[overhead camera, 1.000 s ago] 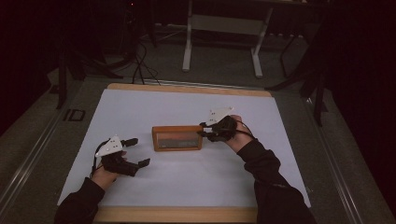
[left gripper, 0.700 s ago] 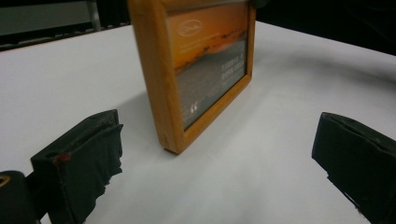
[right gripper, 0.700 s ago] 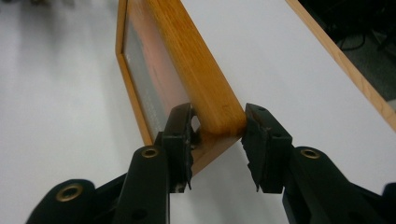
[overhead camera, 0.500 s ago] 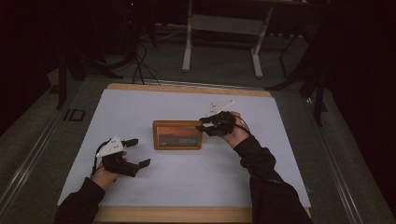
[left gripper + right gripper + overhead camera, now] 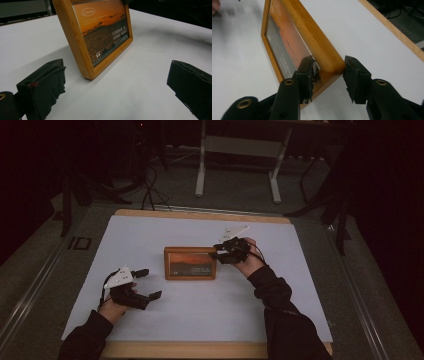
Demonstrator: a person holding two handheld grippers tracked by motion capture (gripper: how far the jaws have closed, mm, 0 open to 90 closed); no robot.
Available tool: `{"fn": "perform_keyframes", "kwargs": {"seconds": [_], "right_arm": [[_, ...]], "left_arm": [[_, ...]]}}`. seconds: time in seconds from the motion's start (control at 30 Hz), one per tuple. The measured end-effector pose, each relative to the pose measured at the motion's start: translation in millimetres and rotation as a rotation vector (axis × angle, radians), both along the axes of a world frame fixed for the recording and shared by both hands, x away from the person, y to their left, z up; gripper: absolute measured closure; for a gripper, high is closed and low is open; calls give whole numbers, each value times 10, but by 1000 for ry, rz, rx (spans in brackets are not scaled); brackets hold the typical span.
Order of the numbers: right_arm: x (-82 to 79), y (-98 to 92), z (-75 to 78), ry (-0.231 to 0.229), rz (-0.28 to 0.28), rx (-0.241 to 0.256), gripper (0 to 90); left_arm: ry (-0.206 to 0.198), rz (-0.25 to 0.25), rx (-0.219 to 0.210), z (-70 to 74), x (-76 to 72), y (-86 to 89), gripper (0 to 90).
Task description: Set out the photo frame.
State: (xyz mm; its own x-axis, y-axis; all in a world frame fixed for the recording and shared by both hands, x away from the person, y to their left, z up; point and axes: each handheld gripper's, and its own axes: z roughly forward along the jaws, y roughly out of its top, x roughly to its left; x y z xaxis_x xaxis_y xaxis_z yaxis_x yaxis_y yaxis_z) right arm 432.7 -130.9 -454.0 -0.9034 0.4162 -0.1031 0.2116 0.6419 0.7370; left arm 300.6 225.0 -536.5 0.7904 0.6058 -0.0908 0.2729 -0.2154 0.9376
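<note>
**A gripper at the corner of a picture frame**

A wooden picture frame (image 5: 190, 263) sits near the middle of the white worktop (image 5: 150, 235). It leans back a little. The right gripper (image 5: 220, 254) is at the frame's top right corner. Its 2 jaws sit on either side of that corner, 1 jaw on the glass side, but I cannot tell if they squeeze yet. The left gripper (image 5: 148, 283) rests near the front left edge, jaws wide open, holding nothing. The frame looks stiff and light. Its glass front could break, so the wooden edge is the best place to hold.

Dim lab: equipment stands (image 5: 202, 165), floor cables (image 5: 150, 185)
</note>
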Motion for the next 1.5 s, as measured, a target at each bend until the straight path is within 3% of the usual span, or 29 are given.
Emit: {"fn": "perform_keyframes", "kwargs": {"seconds": [0.27,0.37,0.5,0.73,1.07,1.2,1.5], "right_arm": [[-87,-101,65,-9,-49,111,350],[-188,-148,1,6,-41,140,213],[-290,-199,-108,29,-46,194,152],[-453,-317,-284,20,-66,207,148],[-691,-586,-458,45,-79,240,141],[-781,-684,-503,29,-94,219,139],[-926,-860,-571,54,-94,236,138]], "left_arm": [[-2,-4,-3,5,-7,-7,21],[-2,-5,-4,5,-8,-9,21],[-3,-6,-7,8,-12,-11,21],[-8,-10,4,8,-23,-27,21],[-12,-15,10,14,-34,-38,21],[-13,-15,14,13,-34,-41,21],[-14,-16,15,10,-46,-41,21]]}}
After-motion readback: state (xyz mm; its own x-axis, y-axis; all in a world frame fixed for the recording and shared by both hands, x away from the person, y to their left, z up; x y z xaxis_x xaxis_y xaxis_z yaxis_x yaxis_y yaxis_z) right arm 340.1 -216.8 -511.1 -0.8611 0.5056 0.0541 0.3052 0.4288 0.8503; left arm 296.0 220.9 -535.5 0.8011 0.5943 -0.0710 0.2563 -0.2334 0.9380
